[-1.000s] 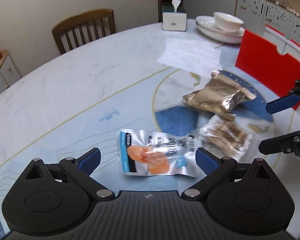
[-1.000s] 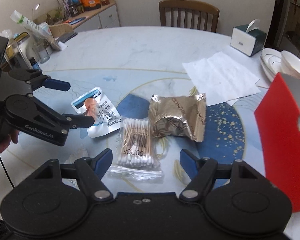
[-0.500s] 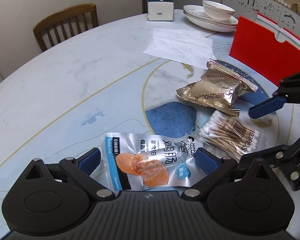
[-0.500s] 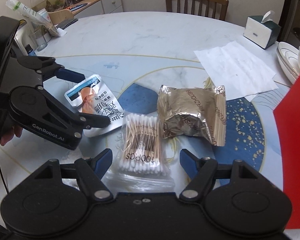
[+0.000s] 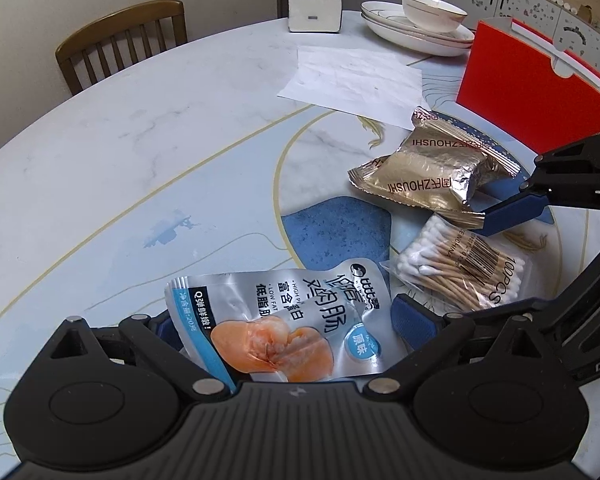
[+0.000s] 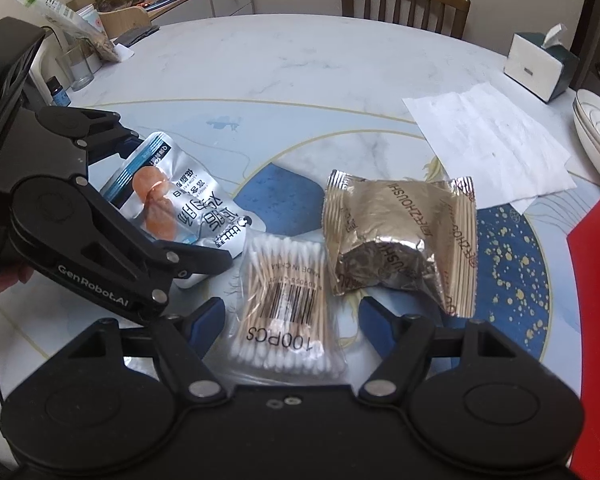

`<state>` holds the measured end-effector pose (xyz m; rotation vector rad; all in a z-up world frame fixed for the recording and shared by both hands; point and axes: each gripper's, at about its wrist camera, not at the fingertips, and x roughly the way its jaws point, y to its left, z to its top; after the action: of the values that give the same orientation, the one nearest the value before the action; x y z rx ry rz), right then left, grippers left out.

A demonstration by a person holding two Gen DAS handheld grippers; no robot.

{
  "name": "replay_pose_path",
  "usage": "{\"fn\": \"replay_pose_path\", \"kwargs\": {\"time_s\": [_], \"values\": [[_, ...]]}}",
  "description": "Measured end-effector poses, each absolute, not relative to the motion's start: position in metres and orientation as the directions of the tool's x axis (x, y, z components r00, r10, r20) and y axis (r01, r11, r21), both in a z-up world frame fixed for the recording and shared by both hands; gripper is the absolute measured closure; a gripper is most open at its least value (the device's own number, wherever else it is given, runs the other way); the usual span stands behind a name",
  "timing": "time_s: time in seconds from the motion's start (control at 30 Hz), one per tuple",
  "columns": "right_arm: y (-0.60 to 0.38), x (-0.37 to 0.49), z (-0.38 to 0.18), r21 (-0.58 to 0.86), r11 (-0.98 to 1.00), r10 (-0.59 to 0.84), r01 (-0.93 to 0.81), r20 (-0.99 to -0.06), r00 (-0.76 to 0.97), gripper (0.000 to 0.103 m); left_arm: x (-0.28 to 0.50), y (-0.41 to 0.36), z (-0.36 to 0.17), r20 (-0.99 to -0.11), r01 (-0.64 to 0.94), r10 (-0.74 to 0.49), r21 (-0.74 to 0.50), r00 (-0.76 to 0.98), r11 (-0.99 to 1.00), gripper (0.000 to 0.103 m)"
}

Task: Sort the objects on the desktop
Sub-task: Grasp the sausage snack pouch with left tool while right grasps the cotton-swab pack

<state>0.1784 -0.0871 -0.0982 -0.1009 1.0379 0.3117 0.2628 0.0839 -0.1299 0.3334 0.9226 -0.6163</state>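
Note:
A silver chicken sausage pouch (image 5: 284,320) lies on the table between the open jaws of my left gripper (image 5: 288,316); it also shows in the right wrist view (image 6: 184,204). A clear bag of cotton swabs (image 6: 284,300) lies between the open jaws of my right gripper (image 6: 290,320); it also shows in the left wrist view (image 5: 460,268). A gold foil snack packet (image 6: 400,236) lies just beyond the swabs, also seen in the left wrist view (image 5: 432,172). Neither gripper holds anything.
A red box (image 5: 536,92) stands to the right. A white paper sheet (image 5: 356,80), a tissue box (image 5: 314,4) and stacked plates with a bowl (image 5: 420,24) sit farther back. A wooden chair (image 6: 404,4) stands behind the table. Jars and bags (image 6: 76,52) are at the left edge.
Both grippers have moved forward and down: the sausage pouch now lies between the left jaws and the swab bag between the right jaws. Both stay open.

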Motion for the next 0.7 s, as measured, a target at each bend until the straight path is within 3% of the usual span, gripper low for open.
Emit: {"fn": "replay_pose_path", "kwargs": {"time_s": [0.17,0.3,0.37,0.53,0.7], "values": [[-0.080,0.175,-0.100,0.018,0.950,0.176,-0.313,-0.857,0.484,0.030,0.261,0.085,-0.129,-0.815,0.613,-0.351,0.006,0.461,0.790,0.004],[-0.078,0.174,-0.100,0.000,0.949,0.163,-0.314,-0.855,0.493,0.032,0.257,0.085,-0.126,-0.806,0.610,-0.363,-0.002,0.468,0.792,0.019],[-0.080,0.174,-0.099,0.000,0.950,0.163,-0.312,-0.852,0.497,0.042,0.256,0.084,-0.124,-0.802,0.612,-0.370,-0.007,0.469,0.791,0.028],[-0.081,0.175,-0.097,0.004,0.951,0.164,-0.308,-0.854,0.494,0.055,0.256,0.085,-0.119,-0.799,0.594,-0.393,-0.056,0.456,0.803,0.053],[-0.085,0.173,-0.094,0.026,0.952,0.180,-0.306,-0.854,0.488,0.067,0.257,0.088,-0.117,-0.796,0.564,-0.398,-0.088,0.456,0.821,0.057]]}}
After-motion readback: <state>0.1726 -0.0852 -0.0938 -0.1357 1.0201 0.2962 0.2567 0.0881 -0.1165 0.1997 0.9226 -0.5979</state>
